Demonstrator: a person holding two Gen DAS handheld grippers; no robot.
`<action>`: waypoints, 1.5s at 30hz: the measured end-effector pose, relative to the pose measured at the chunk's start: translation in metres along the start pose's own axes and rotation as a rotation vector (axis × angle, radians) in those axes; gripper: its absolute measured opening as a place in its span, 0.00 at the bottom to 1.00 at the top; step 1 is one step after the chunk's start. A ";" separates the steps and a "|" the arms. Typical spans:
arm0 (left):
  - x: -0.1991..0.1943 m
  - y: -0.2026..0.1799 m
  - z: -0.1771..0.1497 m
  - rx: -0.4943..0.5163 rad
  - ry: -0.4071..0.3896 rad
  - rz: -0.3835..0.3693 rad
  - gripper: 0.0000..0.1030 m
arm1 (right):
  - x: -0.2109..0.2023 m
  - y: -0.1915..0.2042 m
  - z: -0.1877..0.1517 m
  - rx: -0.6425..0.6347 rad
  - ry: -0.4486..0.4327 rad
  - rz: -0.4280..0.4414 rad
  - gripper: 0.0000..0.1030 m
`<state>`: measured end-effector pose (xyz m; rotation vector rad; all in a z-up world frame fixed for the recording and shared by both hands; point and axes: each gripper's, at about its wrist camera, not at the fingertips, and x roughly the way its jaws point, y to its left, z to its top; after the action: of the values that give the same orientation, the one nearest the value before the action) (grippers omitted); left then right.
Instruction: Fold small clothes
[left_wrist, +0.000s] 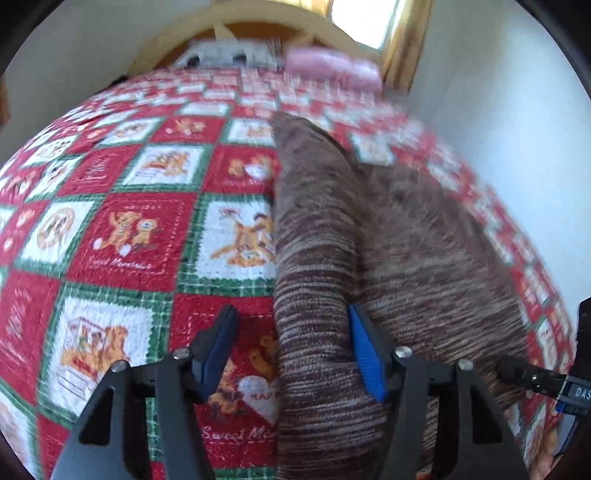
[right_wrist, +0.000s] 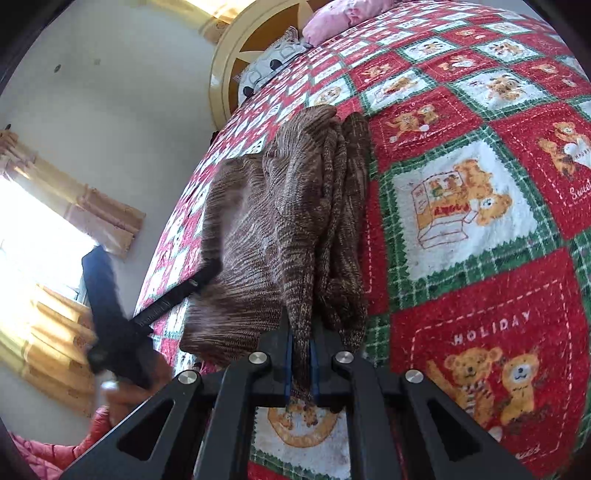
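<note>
Right wrist view shows the right gripper (right_wrist: 302, 354) clamped on a bunched edge of the brown knit garment (right_wrist: 273, 221), its blue pads pressed tight against the cloth with a strip hanging out below them. The garment lies on the patchwork holiday quilt (right_wrist: 461, 206), partly gathered into long folds, near the quilt's left border in this view. Further left, the left gripper (right_wrist: 207, 277) appears blurred at the garment's far side.

Left wrist view shows the left gripper's 2 fingers (left_wrist: 364, 347) standing moderately wide, holding nothing. A long fold of the garment runs between them; the right-hand pad sits against the knit and the left-hand pad stands clear over the quilt.

Judgement: the step in hand is securing a second hold so the garment can be lifted and laid flat for folding. To do it well, the left gripper should settle lower over the fold, centre it between both pads, then close on 1 edge only, not the whole bundle. The right hold looks bulky; a slow lift would guard against slipping. Both holds should be level before pulling.
</note>
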<state>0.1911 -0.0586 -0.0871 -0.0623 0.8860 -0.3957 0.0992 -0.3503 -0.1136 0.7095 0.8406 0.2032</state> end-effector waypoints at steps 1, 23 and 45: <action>-0.001 0.002 0.002 -0.002 0.007 0.005 0.66 | -0.001 0.001 0.002 -0.006 0.000 0.002 0.07; 0.042 -0.008 0.099 -0.157 -0.079 0.047 0.80 | 0.077 0.074 0.154 -0.340 -0.112 -0.315 0.08; 0.017 0.021 0.077 -0.123 0.016 0.000 1.00 | 0.017 0.045 0.109 -0.195 -0.308 -0.383 0.12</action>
<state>0.2662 -0.0537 -0.0556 -0.1724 0.9257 -0.3424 0.1962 -0.3625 -0.0450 0.3737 0.6354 -0.1642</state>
